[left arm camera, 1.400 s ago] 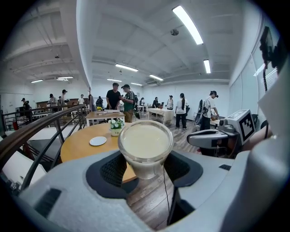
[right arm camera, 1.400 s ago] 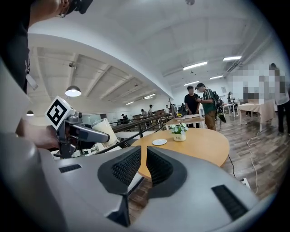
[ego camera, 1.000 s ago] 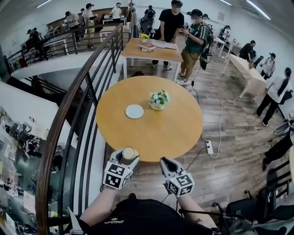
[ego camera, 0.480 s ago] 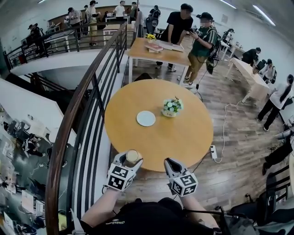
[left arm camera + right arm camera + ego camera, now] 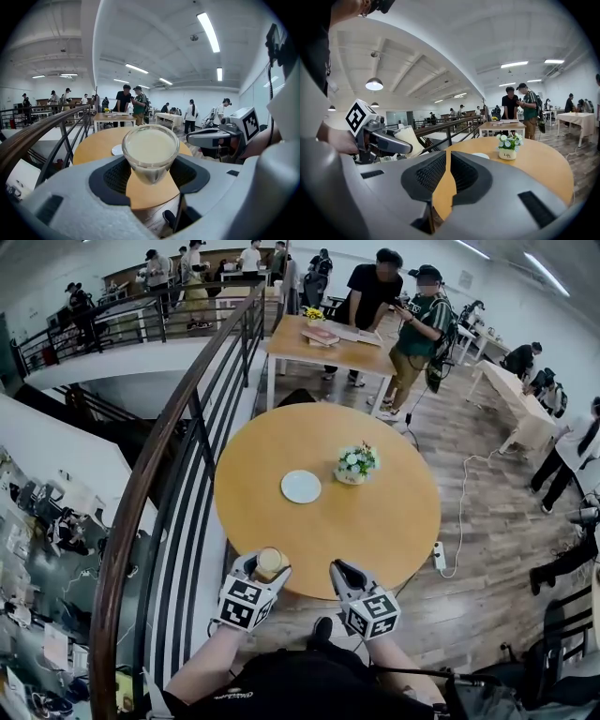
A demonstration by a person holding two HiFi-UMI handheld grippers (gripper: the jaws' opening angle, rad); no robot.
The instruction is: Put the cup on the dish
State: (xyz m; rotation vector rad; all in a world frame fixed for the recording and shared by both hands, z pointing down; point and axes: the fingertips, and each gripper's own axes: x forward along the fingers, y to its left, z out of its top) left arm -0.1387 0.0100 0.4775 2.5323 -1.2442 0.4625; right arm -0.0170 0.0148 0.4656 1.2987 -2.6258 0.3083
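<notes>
Left gripper (image 5: pixel 150 174): pads pinch the cup (image 5: pixel 150 153) on both sides, low on its wall. The cup is clear glass, tapered, wide at the rim and narrow at the base. It stands upright and is filled almost to the rim with a pale creamy liquid, smooth on top.

Right gripper (image 5: pixel 447 161): jaws pressed together, only a thin slit between them, nothing in it.

Head view: the left gripper (image 5: pixel 260 568) carries the cup (image 5: pixel 268 562) over the round table (image 5: pixel 394 521) at its 6 o'clock edge, left of centre. The right gripper (image 5: pixel 340 571) is just beside it at 3 o'clock, not touching.

The dish (image 5: pixel 301 487) is a small, plain white, round plate near the table's middle, at 1 o'clock from the cup and well apart from it. A white flower pot (image 5: pixel 356 465) stands just beside the dish at its 2 o'clock.

A railing (image 5: pixel 178 427) runs along the table's 9 o'clock side. Two people (image 5: pixel 398 306) stand at a far desk at 12 o'clock.
</notes>
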